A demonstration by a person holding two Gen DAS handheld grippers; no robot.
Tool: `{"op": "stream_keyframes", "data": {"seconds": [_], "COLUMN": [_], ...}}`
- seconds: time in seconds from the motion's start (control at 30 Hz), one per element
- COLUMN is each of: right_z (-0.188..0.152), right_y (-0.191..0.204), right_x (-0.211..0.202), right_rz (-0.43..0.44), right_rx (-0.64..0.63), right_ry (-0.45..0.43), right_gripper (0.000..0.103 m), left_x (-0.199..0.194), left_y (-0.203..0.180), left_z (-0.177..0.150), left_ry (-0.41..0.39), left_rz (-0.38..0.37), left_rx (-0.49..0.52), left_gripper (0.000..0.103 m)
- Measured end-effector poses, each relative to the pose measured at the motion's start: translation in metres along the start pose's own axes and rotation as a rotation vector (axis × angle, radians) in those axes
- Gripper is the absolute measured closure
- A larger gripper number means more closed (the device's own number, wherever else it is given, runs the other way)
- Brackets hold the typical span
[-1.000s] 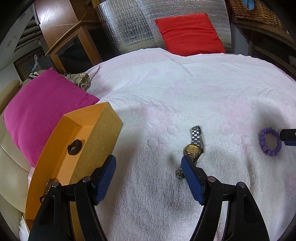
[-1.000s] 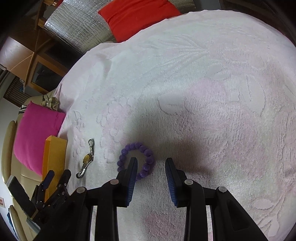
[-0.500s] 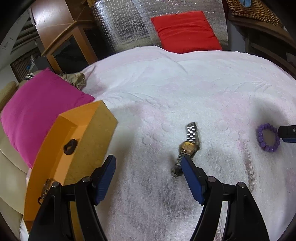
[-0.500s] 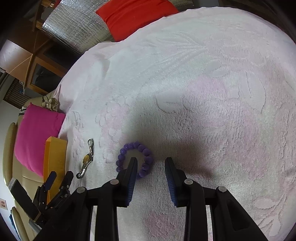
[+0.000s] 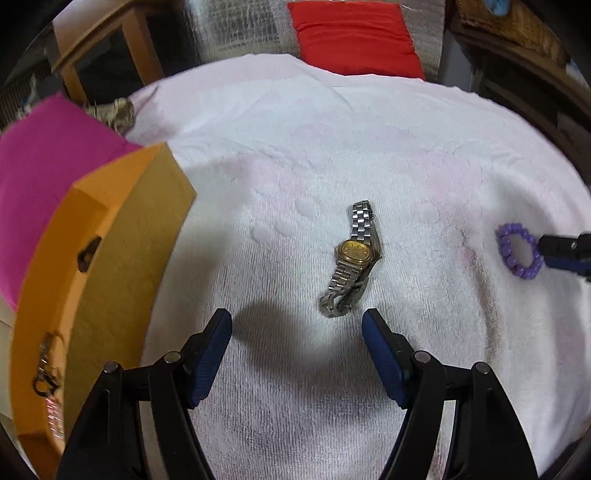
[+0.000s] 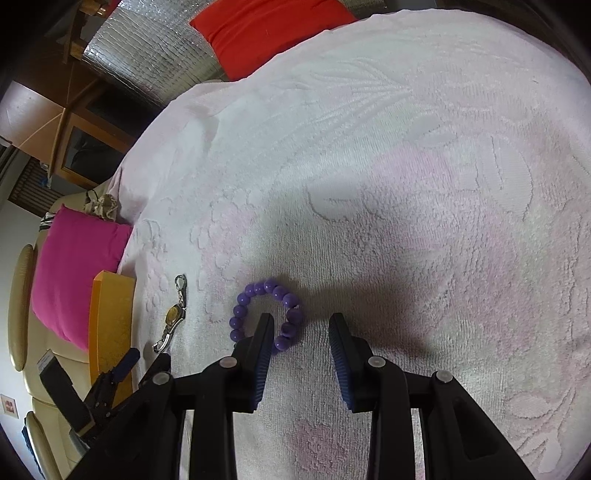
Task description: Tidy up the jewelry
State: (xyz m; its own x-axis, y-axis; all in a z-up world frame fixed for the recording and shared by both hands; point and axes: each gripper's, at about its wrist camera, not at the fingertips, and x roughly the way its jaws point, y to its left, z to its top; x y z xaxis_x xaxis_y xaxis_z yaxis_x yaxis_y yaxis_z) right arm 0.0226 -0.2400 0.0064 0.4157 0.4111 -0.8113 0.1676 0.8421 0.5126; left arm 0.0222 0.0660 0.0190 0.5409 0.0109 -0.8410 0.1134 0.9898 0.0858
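Observation:
A silver watch with a gold face (image 5: 351, 258) lies on the white towel, just ahead of my open, empty left gripper (image 5: 297, 323). It also shows in the right wrist view (image 6: 173, 315). A purple bead bracelet (image 6: 266, 314) lies on the towel; my right gripper (image 6: 301, 321) is open, its left finger inside the ring and the right side of the ring between the jaws. The bracelet shows at the right in the left wrist view (image 5: 517, 255). An orange box (image 5: 92, 266) stands open at the left with small jewelry inside.
A magenta cushion (image 5: 40, 162) lies behind the orange box. A red cushion (image 5: 351, 37) sits at the far edge of the towel (image 6: 406, 166). Wooden furniture (image 5: 107, 62) stands at the back left. A wicker basket (image 5: 517, 33) is at the back right.
My left gripper has swung right from the orange box, so the watch now lies between its open fingers. The right gripper has barely moved at the bracelet.

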Motion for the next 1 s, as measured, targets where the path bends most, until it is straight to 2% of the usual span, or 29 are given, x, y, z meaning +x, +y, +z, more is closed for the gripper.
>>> {"op": "stream_keyframes", "data": {"seconds": [0.07, 0.23, 0.37, 0.43, 0.47, 0.53, 0.57, 0.6, 0.77, 0.83, 0.9, 1.0], "right_z": [-0.001, -0.002, -0.005, -0.007, -0.007, -0.008, -0.008, -0.008, -0.008, -0.008, -0.008, -0.007], "right_y": [0.000, -0.003, -0.004, -0.005, -0.005, -0.007, -0.008, -0.009, -0.011, -0.011, -0.011, -0.011], "right_x": [0.000, -0.002, -0.002, -0.003, -0.004, -0.004, -0.005, -0.005, -0.005, -0.005, -0.006, -0.006], "right_rz": [0.003, 0.014, 0.022, 0.028, 0.030, 0.037, 0.042, 0.049, 0.063, 0.058, 0.054, 0.056], "right_rx": [-0.005, -0.022, -0.024, -0.027, -0.029, -0.034, -0.034, -0.030, -0.023, -0.028, -0.036, -0.039], "right_ry": [-0.002, -0.006, -0.018, -0.026, -0.029, -0.030, -0.029, -0.028, -0.026, -0.026, -0.024, -0.021], "right_gripper": [0.068, 0.068, 0.068, 0.068, 0.068, 0.068, 0.068, 0.068, 0.068, 0.068, 0.068, 0.068], "left_x": [-0.001, -0.005, -0.010, -0.011, -0.011, -0.007, -0.004, -0.001, 0.004, 0.005, 0.006, 0.006], "left_y": [0.009, 0.020, 0.018, 0.013, 0.010, 0.005, 0.004, 0.003, -0.001, -0.001, -0.004, -0.013], "left_z": [-0.001, -0.005, -0.005, -0.004, -0.004, -0.002, 0.000, 0.001, 0.007, 0.006, 0.007, 0.008], "left_ry": [0.004, -0.013, -0.044, -0.057, -0.057, -0.048, -0.038, -0.034, -0.046, -0.053, -0.057, -0.059], "left_rz": [-0.039, -0.070, -0.158, -0.178, -0.176, -0.182, -0.188, -0.188, -0.182, -0.186, -0.200, -0.215], "left_rx": [-0.027, -0.048, -0.057, -0.046, -0.037, -0.033, -0.038, -0.043, -0.046, -0.045, -0.031, 0.004], "left_gripper": [0.030, 0.030, 0.030, 0.030, 0.032, 0.046, 0.058, 0.061, 0.061, 0.077, 0.087, 0.092]}}
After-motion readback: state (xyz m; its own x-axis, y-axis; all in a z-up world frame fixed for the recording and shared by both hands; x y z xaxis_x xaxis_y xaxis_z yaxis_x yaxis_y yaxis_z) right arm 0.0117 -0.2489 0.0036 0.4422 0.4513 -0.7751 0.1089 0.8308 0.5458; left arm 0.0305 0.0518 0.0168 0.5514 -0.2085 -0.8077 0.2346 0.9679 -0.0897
